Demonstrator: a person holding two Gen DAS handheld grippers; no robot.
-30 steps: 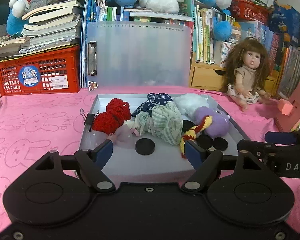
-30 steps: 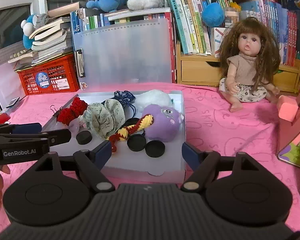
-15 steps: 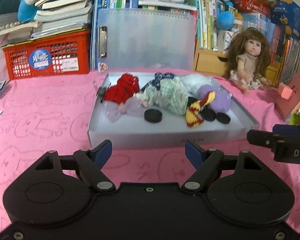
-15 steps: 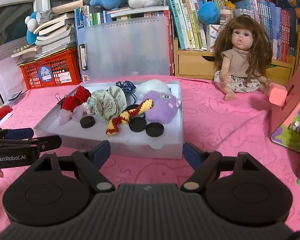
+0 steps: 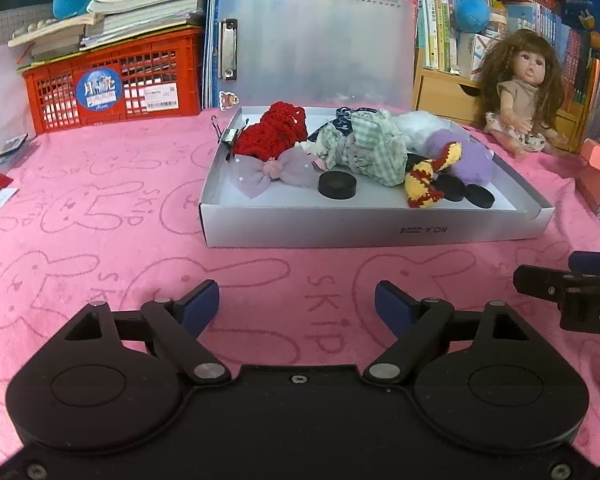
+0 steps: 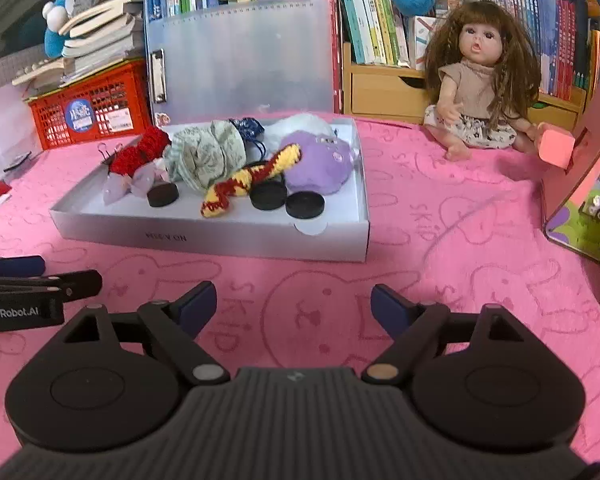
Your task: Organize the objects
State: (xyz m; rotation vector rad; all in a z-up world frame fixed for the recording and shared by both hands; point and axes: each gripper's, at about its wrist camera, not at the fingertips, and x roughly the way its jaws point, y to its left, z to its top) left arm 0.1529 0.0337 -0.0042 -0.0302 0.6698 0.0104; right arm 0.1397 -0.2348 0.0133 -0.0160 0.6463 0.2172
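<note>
Both my grippers, left (image 5: 297, 304) and right (image 6: 293, 303), have pulled back from the white box (image 5: 376, 222) of toys, jaws wide open, holding nothing.

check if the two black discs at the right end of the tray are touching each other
Apart. In the right wrist view, a thin strip of white tray floor shows between the back disc and the front disc. The left wrist view shows the same gap.
</note>
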